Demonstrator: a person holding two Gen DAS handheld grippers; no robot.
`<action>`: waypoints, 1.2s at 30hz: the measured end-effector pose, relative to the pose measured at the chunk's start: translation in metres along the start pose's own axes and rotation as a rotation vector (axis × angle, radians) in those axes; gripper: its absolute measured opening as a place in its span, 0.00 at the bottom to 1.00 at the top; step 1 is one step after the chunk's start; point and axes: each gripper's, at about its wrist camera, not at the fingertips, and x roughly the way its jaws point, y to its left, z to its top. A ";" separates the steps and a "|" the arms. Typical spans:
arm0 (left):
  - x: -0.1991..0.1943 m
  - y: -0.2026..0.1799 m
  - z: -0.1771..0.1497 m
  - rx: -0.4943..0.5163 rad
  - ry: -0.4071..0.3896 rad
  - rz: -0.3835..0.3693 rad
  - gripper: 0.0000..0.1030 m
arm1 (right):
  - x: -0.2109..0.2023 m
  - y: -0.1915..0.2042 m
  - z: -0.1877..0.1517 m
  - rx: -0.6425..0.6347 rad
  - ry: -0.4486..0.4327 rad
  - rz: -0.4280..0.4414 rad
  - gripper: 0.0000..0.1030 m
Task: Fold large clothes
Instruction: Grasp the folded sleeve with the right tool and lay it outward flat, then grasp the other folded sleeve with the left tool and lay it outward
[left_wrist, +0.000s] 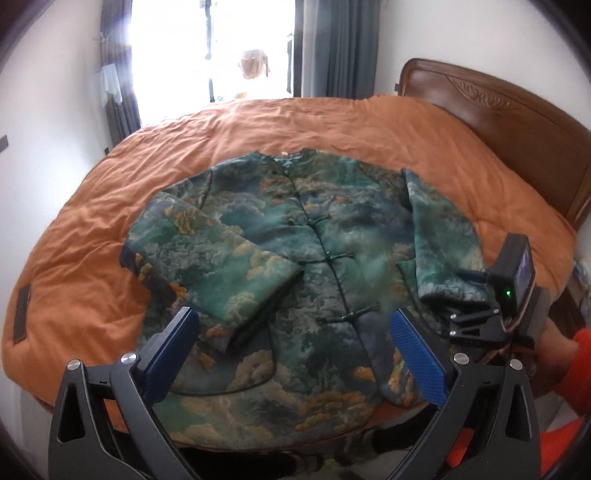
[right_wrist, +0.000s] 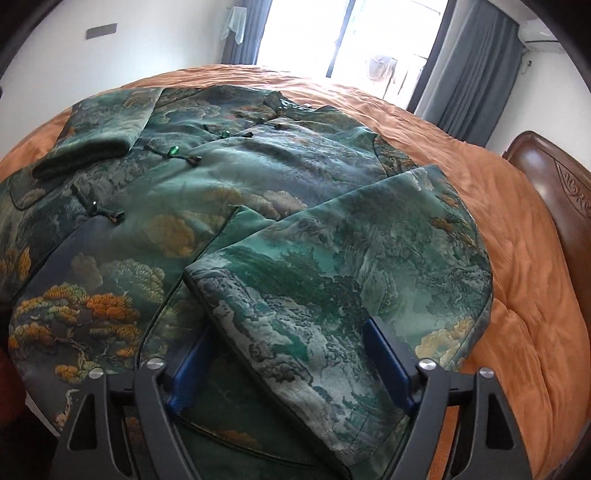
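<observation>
Right tool (right_wrist: 291, 354) astride jacket (right_wrist: 221, 177) sleeve (right_wrist: 332, 277) on orange quilt (right_wrist: 517, 229).

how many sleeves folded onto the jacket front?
2: left sleeve lies across the chest; right sleeve lies down the other side, its cuff between the right gripper's fingers.

A rumpled orange quilt (left_wrist: 110, 229) is covering the bed, a carved brown wooden headboard (left_wrist: 498, 122) is standing behind it, and grey curtains (right_wrist: 469, 70) are hanging beside the bright window (left_wrist: 207, 48).
</observation>
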 end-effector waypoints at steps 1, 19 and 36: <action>0.002 0.000 0.001 0.001 0.007 0.002 1.00 | -0.001 0.000 -0.001 -0.003 0.003 0.018 0.34; 0.007 -0.015 0.016 0.059 -0.007 -0.008 1.00 | -0.094 -0.289 -0.058 0.764 -0.150 -0.462 0.09; 0.068 0.037 0.006 0.258 0.048 0.047 1.00 | -0.127 -0.247 -0.112 0.809 -0.142 -0.455 0.36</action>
